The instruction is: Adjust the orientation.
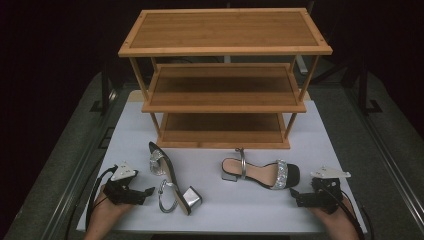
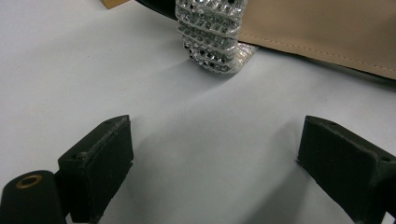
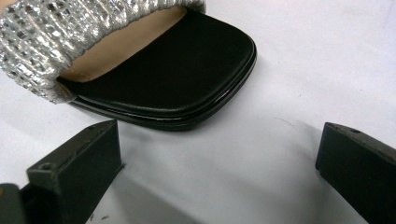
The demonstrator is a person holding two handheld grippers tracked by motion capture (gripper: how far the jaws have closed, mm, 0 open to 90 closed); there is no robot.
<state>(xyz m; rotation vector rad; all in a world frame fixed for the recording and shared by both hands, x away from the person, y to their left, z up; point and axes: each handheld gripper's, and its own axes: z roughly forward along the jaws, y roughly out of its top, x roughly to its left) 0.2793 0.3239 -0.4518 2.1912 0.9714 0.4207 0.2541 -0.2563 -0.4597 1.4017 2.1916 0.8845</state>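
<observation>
Two sandals on the white table top [image 1: 215, 205], in front of the shelf unit. Left sandal [image 1: 170, 177] lies tipped on its side, toe toward the shelf, block heel [image 1: 191, 197] toward the person; ankle strap forms a loose silver loop [image 1: 166, 196] beside the heel. Right sandal [image 1: 261, 172] stands on its sole, toe pointing right, heel left, near the middle-right of the table.

Materials: each has a silver, faceted, glittery toe band [image 2: 212, 35], a tan smooth insole [image 2: 327, 32] with stitched edge, and a black glossy sole rim. Right sandal toe [image 3: 187, 74] is squared with rounded corners, black lining at the tip. Heels are metallic silver blocks.

Left gripper [image 1: 137, 192]: jaws spread wide, nothing between them, resting low over the table just left of the tipped sandal; band of that sandal ahead of the jaws in the left gripper view. Right gripper [image 1: 297, 196]: jaws spread wide, bare table between them, the toe of the right sandal just ahead and apart.

Shelf unit [image 1: 225, 50]: three tiers, bamboo-coloured wood, slim posts, raised rims; all tiers bare. It stands at the far part of the table.

Surround: grey floor [image 1: 70, 150], dark room beyond.
</observation>
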